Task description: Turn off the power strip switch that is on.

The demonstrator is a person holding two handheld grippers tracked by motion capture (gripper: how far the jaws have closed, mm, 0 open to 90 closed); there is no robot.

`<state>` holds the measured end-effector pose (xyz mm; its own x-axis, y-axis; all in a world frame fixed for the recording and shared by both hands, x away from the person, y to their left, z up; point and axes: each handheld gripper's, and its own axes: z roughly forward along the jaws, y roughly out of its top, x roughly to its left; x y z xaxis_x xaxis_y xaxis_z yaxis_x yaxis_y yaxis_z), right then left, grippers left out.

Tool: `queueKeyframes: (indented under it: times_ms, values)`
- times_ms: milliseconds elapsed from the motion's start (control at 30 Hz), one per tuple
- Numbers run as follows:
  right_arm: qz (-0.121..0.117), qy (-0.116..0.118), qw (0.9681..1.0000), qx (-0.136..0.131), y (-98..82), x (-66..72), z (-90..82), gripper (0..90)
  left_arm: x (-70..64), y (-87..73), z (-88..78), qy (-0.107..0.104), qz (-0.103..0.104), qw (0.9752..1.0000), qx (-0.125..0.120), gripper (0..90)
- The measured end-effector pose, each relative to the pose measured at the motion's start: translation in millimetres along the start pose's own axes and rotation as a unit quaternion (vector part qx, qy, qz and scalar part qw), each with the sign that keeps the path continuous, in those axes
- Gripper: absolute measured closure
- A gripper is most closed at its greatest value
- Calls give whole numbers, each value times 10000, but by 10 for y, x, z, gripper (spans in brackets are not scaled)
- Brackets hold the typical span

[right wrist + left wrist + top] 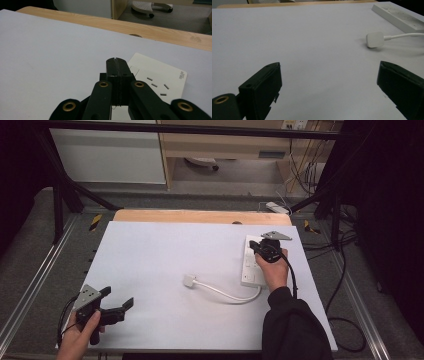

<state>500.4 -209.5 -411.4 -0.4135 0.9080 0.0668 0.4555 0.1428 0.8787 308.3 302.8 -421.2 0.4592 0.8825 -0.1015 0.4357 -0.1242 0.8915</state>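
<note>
High view: white power strip (251,265) at 3 o'clock on the white table (165,265), cord (227,294) curling toward 9 o'clock to a plug (189,280). Right gripper (256,246) clenched empty above strip. Left gripper (120,301) released, at 7 o'clock.

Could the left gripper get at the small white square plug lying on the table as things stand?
Probably yes: the left gripper is open, and bare white tabletop lies between it and the small white square plug.
</note>
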Motion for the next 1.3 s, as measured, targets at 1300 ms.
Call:
queueKeyframes:
  times_ms: [1300]
  values:
    - [-87,-189,9991,374,-143,-55,221,900,-8,-3,5,-41,29,10000,23,58]
